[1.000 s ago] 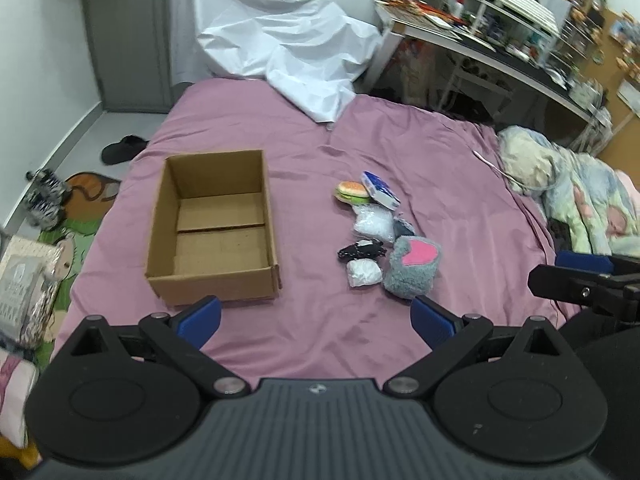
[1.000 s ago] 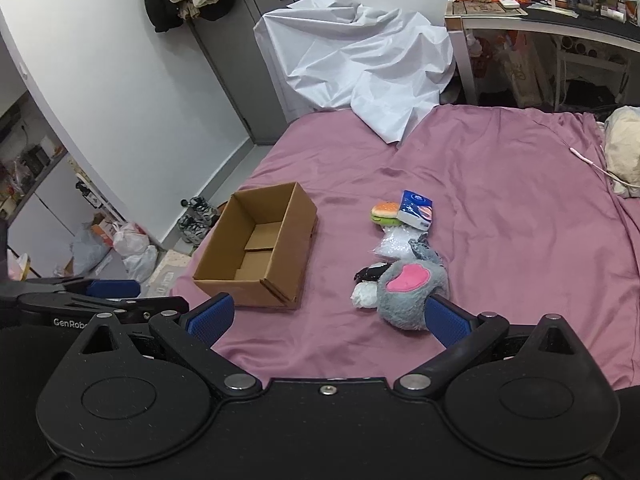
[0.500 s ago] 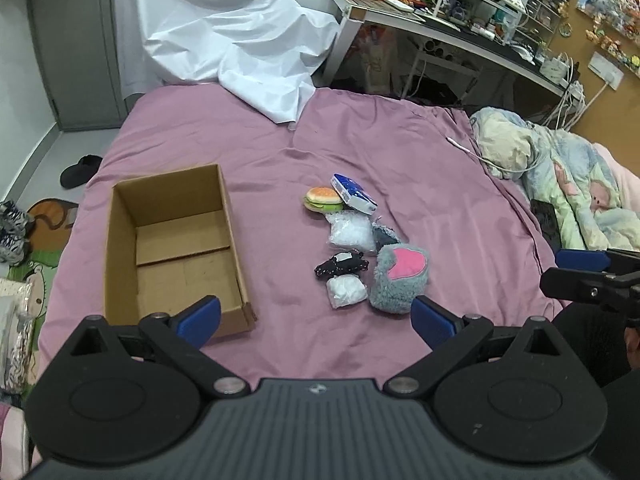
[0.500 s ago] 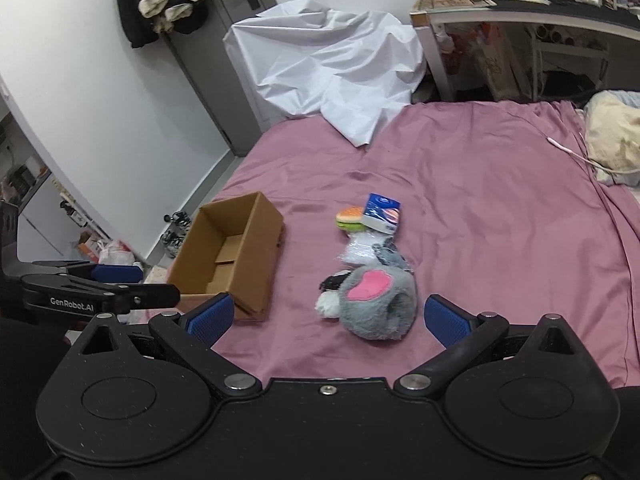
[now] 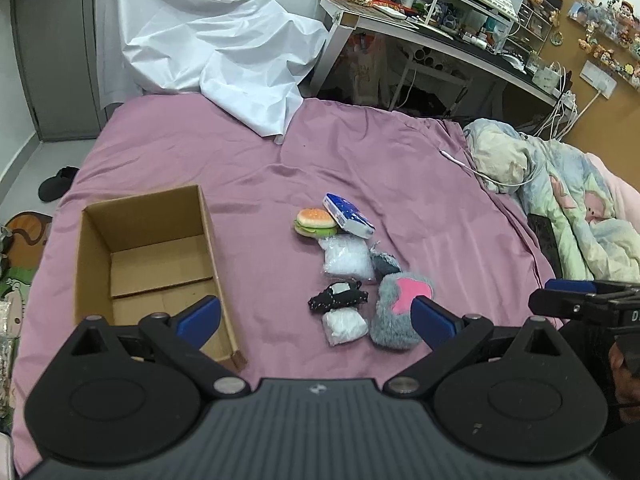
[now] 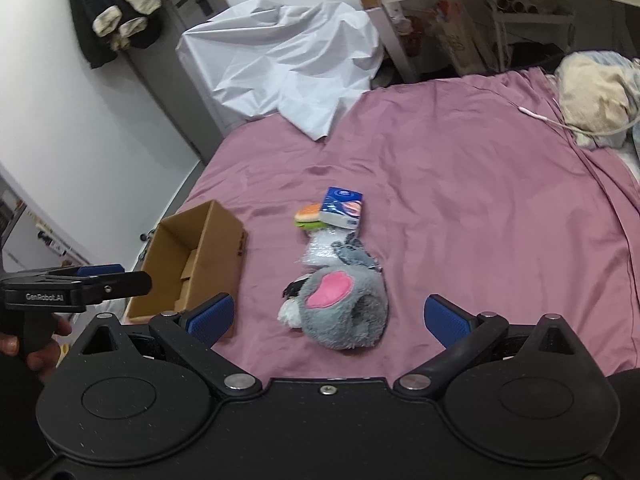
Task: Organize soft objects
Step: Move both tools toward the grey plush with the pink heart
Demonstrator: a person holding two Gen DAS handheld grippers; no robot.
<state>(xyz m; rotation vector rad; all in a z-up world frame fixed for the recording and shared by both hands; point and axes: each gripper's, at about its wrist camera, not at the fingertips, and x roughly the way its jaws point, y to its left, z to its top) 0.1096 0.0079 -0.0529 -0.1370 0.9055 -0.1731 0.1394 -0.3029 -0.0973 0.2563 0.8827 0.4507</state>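
Grey plush with pink patch [image 6: 344,312] at near end of soft-item cluster on purple bedsheet [image 6: 480,200], burger toy [image 5: 315,222] and tissue pack [image 5: 348,216] at far end, open cardboard box [image 5: 148,256] left, left gripper [image 5: 316,320] and right gripper [image 6: 328,318] both spread wide, empty, hovering above.

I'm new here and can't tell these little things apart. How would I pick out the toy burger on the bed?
Start at the open cardboard box on the purple bedsheet, then look across to the small cluster of soft things beside it. The toy burger sits at the far end of that cluster, touching the blue tissue pack. It alone is round, with an orange bun and green layer.
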